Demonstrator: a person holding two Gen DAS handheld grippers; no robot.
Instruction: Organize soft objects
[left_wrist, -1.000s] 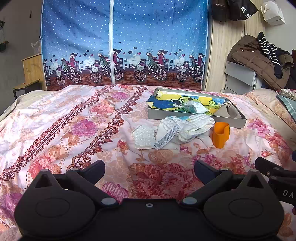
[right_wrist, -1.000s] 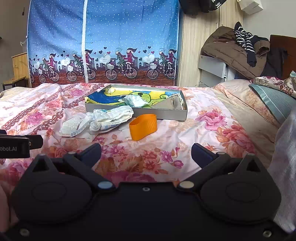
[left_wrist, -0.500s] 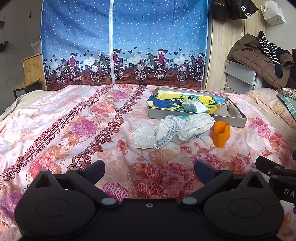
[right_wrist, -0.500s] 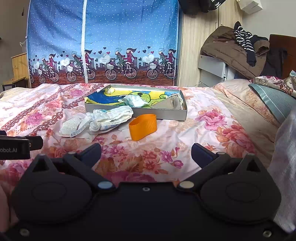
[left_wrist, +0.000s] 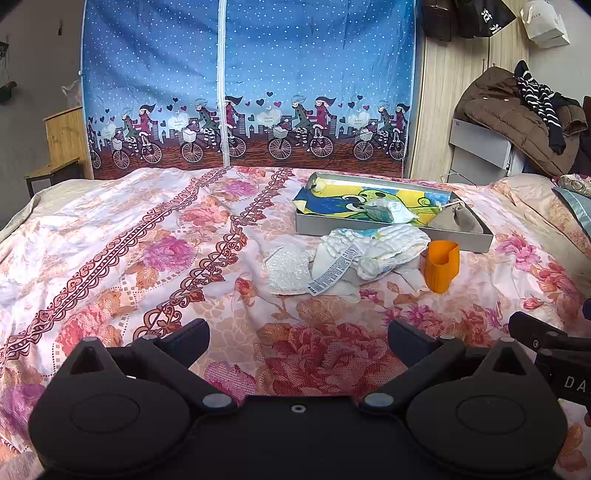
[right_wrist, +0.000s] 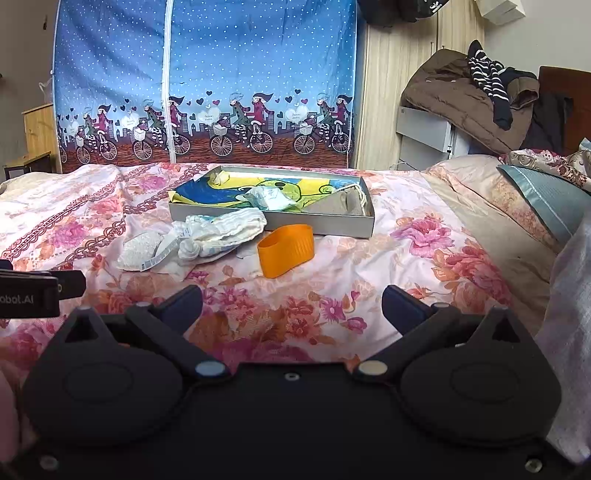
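The left claw (left_wrist: 298, 334) is held low over the floral bed cover (left_wrist: 147, 258), its fingers spread wide apart with nothing between them. The right claw (right_wrist: 291, 299) is held in the same manner, spread apart and empty; one of its fingers (left_wrist: 532, 334) is seen at the right edge of the left wrist view.

Beyond both claws, well apart from them, a loose group of soft items is laid on the bed cover. A white bubble-textured pouch (left_wrist: 286, 269) is placed at the left of the group. A crumpled white cloth (left_wrist: 384, 247) with a long printed label (left_wrist: 334, 267) is laid just beside it, partly over it. An orange flexible cup (left_wrist: 441, 264) is set at the right of the cloth, near it.

Behind the group, a shallow grey box (left_wrist: 461, 240) is positioned; the cloth touches its front wall. Inside are seen a yellow and blue printed sheet (left_wrist: 332, 201), a pale folded packet (left_wrist: 388, 212) and a grey drawstring pouch (left_wrist: 458, 219).

A blue wardrobe cover (left_wrist: 247, 74) stands behind the bed.
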